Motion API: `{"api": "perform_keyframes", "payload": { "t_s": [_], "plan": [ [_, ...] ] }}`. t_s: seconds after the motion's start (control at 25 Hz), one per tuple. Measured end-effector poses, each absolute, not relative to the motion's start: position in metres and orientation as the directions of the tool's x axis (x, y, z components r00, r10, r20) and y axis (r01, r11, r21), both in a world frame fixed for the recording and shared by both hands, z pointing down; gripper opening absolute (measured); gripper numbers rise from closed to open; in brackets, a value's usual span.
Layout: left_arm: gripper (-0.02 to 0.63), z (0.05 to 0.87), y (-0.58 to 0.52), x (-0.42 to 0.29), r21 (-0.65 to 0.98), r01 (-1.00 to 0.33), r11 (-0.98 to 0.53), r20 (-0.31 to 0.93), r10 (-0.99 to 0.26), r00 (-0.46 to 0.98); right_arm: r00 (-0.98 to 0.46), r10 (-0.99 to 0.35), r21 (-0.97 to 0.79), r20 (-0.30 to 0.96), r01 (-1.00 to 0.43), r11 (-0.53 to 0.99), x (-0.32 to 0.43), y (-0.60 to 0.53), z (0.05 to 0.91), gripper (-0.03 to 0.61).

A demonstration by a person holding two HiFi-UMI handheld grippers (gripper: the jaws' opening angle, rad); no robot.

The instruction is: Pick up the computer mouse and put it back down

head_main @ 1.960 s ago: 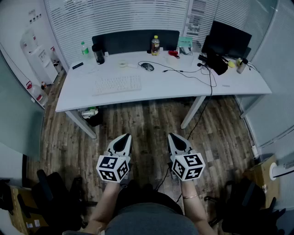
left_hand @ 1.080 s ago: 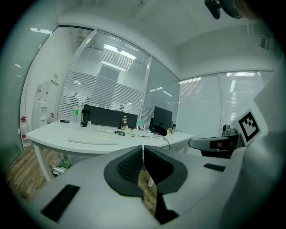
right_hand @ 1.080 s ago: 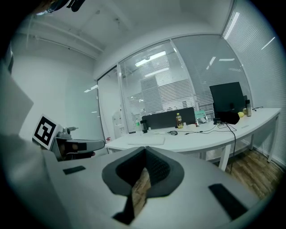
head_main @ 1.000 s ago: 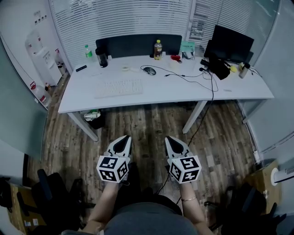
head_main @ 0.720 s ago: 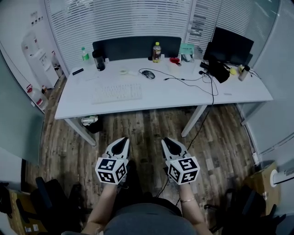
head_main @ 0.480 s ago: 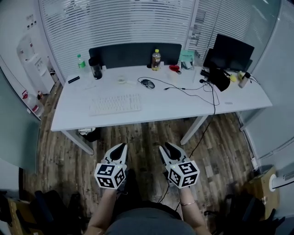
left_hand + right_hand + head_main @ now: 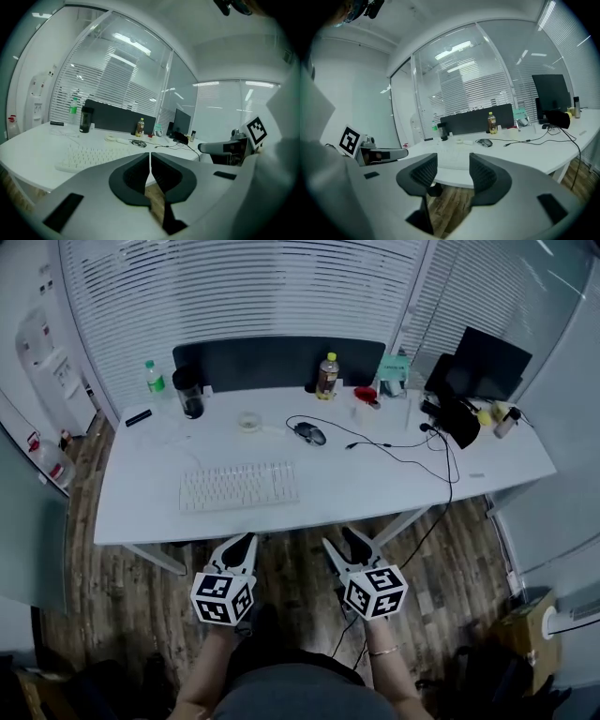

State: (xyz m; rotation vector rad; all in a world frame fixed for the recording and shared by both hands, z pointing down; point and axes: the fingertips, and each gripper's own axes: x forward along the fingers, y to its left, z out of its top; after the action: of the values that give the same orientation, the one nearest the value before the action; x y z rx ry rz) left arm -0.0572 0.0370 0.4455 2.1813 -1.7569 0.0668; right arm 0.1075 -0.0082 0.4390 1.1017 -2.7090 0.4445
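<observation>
A dark computer mouse (image 7: pixel 309 433) lies on the white desk (image 7: pixel 375 493) behind the keyboard, with its cable trailing right. It also shows far off in the left gripper view as the mouse (image 7: pixel 137 143) and in the right gripper view as the mouse (image 7: pixel 485 142). My left gripper (image 7: pixel 241 545) hovers over the floor just short of the desk's front edge, its jaws shut on nothing (image 7: pixel 150 157). My right gripper (image 7: pixel 342 542) is level beside it; its jaws are opening, with a clear gap and nothing between them (image 7: pixel 453 164). Both are well short of the mouse.
A white keyboard (image 7: pixel 239 486) lies at the desk's front left. Along the back stand a green bottle (image 7: pixel 153 378), a black tumbler (image 7: pixel 187 392), a yellow drink bottle (image 7: pixel 327 374) and a black monitor (image 7: pixel 487 362). A tape roll (image 7: pixel 248 420) sits near the mouse.
Both grippers have moved forward from mid-floor up to the desk's front edge, and the desk now looms larger. The right gripper's jaws have parted; the left's stay shut.
</observation>
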Motion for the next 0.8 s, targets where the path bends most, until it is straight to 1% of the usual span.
{"api": "perform_keyframes", "payload": {
  "t_s": [0.32,0.8],
  "plan": [
    [0.029,0.456,-0.008,-0.092,0.257,-0.942,-0.214,0.261,-0.923,0.281,-0.664,-0.684,-0.206,0.302,-0.746,0.633,0.076,-0.051,0.448,0.206],
    [0.029,0.467,-0.034,-0.111,0.285,-0.932,-0.225,0.269,-0.914,0.303,-0.64,-0.693,-0.175,0.333,-0.764,0.621,0.06,-0.081,0.453,0.204]
  ]
}}
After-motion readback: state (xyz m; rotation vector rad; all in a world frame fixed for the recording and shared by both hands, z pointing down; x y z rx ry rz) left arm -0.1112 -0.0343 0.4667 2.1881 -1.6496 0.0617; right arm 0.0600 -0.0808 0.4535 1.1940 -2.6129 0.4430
